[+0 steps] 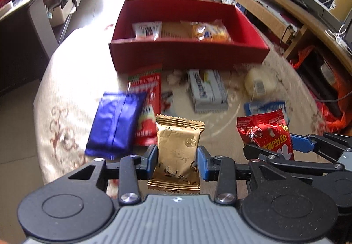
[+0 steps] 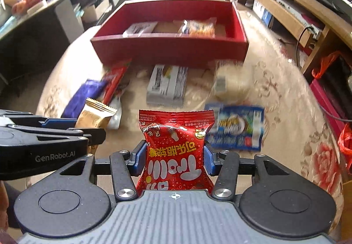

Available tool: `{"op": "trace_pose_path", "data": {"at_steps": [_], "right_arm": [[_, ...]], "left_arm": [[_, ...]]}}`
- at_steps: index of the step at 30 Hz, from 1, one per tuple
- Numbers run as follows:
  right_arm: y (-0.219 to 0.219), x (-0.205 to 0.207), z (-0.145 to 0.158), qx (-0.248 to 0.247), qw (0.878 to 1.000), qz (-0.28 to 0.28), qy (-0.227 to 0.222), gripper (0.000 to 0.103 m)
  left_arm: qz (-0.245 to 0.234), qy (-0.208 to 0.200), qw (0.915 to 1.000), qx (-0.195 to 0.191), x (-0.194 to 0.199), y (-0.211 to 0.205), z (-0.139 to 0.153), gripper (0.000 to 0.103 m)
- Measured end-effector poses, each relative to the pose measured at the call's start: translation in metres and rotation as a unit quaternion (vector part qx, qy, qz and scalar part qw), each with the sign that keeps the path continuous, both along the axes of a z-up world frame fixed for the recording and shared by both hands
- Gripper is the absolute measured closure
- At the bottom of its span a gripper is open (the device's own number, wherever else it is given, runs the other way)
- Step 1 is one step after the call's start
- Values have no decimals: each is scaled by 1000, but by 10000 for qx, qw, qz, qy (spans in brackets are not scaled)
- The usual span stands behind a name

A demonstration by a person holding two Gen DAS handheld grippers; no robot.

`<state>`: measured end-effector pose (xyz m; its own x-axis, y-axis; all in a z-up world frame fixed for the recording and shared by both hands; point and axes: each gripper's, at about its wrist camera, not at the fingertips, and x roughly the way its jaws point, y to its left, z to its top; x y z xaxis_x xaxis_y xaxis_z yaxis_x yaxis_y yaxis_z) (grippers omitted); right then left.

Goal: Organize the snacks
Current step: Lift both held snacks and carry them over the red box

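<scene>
1. Nearest of all, the left gripper (image 1: 177, 157) is closed on a gold packet (image 1: 178, 149), its blue pads pressing the packet's two sides; the packet stands upright between the jaws, clear of the table.
2. Just beside it, the right gripper (image 2: 175, 153) is clamped the same way on a red candy bag (image 2: 176, 149), which fills the gap between the jaws and pokes up above them.
3. Below and beyond both, the round table (image 1: 66, 81) with its flowered cloth carries the loose snacks: a blue packet (image 1: 115, 123) overlapping a red-and-white packet (image 1: 147, 99), a grey-white box (image 1: 206, 90) in the middle, a pale bun in clear wrap (image 1: 259, 83), and a blue-and-white packet (image 2: 236, 129) near the candy bag.
4. Farther on, at the table's far side, sits the red box (image 1: 189, 55). Inside lie a white packet (image 1: 146, 29) and an orange bag (image 1: 209, 30), with bare bottom showing around them.
5. My reading: both pickups look done, and the carry to the box is the step in hand.
6. The next move calls for taking both snacks forward over the near wall, high enough to clear it, then letting go over free bottom, keeping the two grippers from knocking each other.
</scene>
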<state>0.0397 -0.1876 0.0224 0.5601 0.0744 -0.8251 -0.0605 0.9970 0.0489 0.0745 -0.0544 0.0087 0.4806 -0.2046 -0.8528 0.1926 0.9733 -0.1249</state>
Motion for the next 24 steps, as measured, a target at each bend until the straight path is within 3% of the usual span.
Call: {"op": "trace_pose_path", "data": {"at_steps": [24], "right_arm": [[-16,84,33,111,9980,-353,-518,45]], "left_arm": [[222,-672,9974,113,89,-14,40,69]]}}
